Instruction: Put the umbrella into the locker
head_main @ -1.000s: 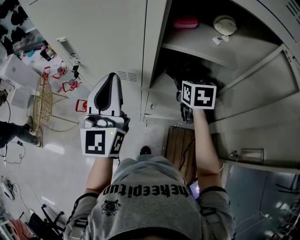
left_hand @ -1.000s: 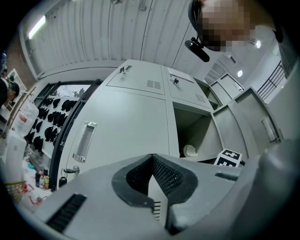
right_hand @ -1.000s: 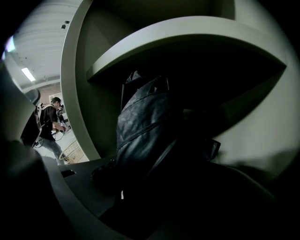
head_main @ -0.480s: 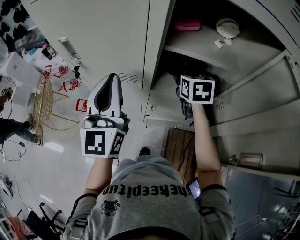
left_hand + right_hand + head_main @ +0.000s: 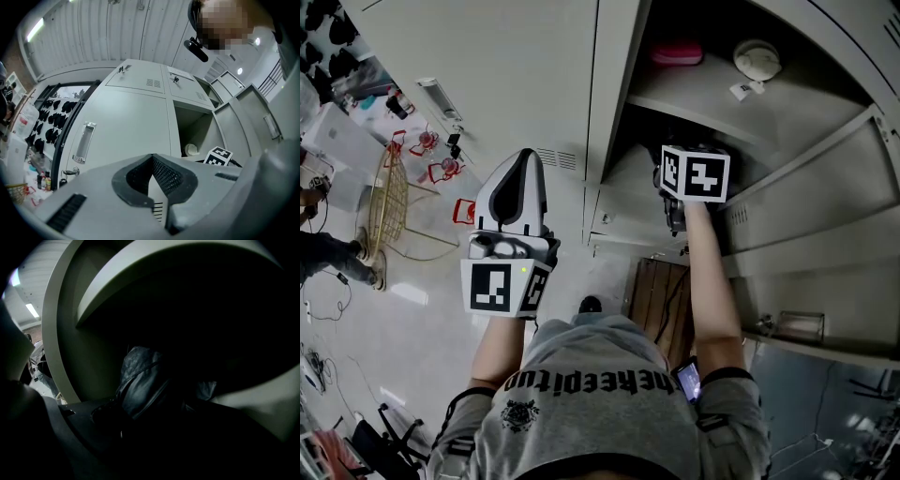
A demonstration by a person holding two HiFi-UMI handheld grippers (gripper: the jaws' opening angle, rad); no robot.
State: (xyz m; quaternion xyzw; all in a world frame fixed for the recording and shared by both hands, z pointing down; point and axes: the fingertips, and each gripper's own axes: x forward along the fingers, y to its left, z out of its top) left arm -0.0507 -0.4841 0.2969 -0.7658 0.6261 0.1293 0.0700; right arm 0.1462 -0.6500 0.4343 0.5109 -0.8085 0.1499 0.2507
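Left gripper (image 5: 525, 159): jaws closed tip to tip, nothing held. We see this plainly in the left gripper view, where the two dark pads (image 5: 161, 174) meet at a point. It is held up in front of the closed locker door (image 5: 516, 75), just below that door's vent slots (image 5: 555, 156) and outside the open compartment.

Right gripper (image 5: 694, 171): reaches into the open locker (image 5: 614, 112), under its upper shelf (image 5: 703, 105). The right gripper view is very dim. We make out crinkled dark fabric, the umbrella (image 5: 140, 385), lying between the jaws, which appear closed on it. The umbrella is thus inside the lower compartment, near the left inner wall (image 5: 93, 352). We cannot tell whether it touches the compartment floor.

On the upper shelf we note a pink item (image 5: 677, 53) and a white round object (image 5: 757, 58), well apart. The locker's own door (image 5: 825, 234) stands open at the right.
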